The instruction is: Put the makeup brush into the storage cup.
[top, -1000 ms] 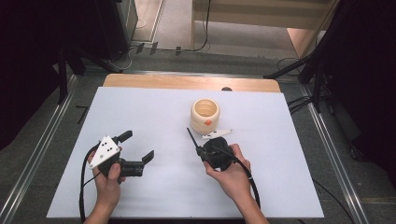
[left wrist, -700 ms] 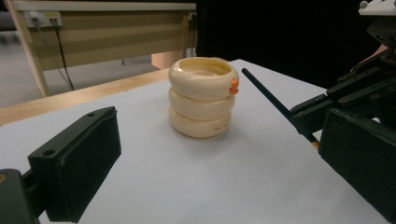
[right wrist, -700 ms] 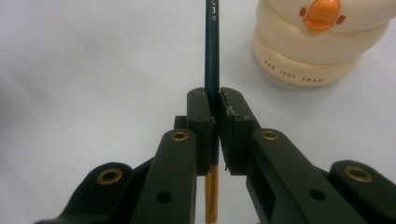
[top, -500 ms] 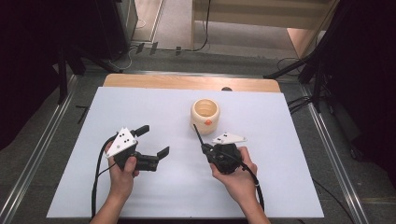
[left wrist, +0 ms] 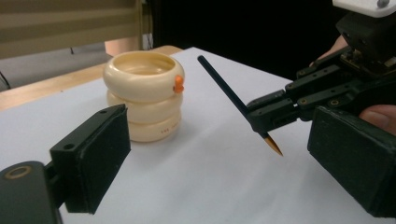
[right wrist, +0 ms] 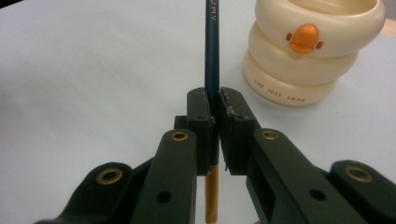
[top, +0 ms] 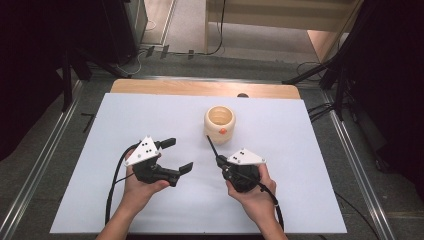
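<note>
Fingers of the right gripper clamped the pencil beside the cup while, we noted, the left gripper, empty and wide, had just narrowed slightly.

- A cream pot is marked with an orange beak and reddish lettering.
- A dark pencil is tipped in orange-tan.
- Black jaws are seen over a white table.
</note>
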`<act>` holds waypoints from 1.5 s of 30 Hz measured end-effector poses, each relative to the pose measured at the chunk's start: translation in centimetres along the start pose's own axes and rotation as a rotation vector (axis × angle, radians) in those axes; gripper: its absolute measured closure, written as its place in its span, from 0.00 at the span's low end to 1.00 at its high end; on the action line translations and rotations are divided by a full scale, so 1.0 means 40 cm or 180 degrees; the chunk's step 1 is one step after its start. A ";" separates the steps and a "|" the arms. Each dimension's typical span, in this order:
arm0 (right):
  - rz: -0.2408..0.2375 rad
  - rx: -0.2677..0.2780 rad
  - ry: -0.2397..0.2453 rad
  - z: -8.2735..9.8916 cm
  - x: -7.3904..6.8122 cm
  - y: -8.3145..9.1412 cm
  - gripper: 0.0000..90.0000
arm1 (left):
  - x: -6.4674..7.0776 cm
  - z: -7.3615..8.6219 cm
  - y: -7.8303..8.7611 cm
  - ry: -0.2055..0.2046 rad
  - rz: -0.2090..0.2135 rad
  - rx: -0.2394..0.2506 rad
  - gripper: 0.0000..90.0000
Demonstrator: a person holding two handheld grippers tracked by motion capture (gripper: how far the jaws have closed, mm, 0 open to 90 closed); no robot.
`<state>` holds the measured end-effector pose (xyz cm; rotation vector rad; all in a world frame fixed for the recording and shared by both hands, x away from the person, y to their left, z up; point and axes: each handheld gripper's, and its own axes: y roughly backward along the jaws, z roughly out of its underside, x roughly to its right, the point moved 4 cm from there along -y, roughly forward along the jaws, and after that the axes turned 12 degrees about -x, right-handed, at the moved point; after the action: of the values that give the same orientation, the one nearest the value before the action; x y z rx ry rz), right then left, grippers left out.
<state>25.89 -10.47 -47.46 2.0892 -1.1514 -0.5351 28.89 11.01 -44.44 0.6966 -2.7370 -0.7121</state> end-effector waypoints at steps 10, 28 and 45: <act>0.0119 0.0091 0.0292 0.011 -0.012 -0.010 0.94 | 0.002 0.007 -0.024 0.0082 0.0154 -0.0186 0.18; 0.0157 0.0275 0.0799 0.014 -0.064 -0.022 0.94 | -0.001 0.003 -0.049 0.0336 0.0341 -0.0208 0.45; 0.0123 0.0373 0.1022 0.020 -0.100 -0.031 0.94 | -0.010 0.005 -0.055 0.0544 0.0768 -0.0271 0.81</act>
<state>24.01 -6.88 -48.80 2.1498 -1.0524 -0.1079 30.03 9.59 -45.78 0.3808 -2.5593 -0.6752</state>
